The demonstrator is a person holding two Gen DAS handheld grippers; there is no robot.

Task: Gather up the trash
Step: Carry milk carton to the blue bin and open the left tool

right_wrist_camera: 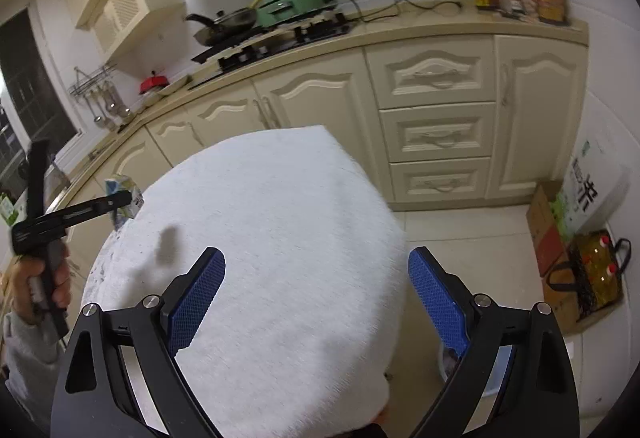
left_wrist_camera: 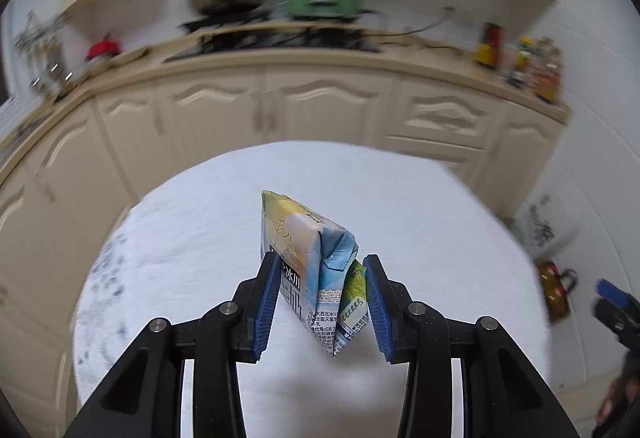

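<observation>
My left gripper (left_wrist_camera: 320, 266) is shut on a flattened milk carton (left_wrist_camera: 310, 258), blue, white and yellow with printed text, and holds it above the white-clothed round table (left_wrist_camera: 420, 238). In the right wrist view the left gripper (right_wrist_camera: 120, 198) shows at the table's far left edge with the carton (right_wrist_camera: 120, 184) in its jaws. My right gripper (right_wrist_camera: 316, 270) is open and empty, its blue pads (right_wrist_camera: 196, 298) spread wide over the near part of the table (right_wrist_camera: 280, 218).
Cream kitchen cabinets (right_wrist_camera: 436, 130) run behind the table, with a stove, a pan (right_wrist_camera: 224, 24) and a green pot (right_wrist_camera: 294, 0) on the counter. A cardboard box and a basket of oil bottles (right_wrist_camera: 592, 274) stand on the floor at the right.
</observation>
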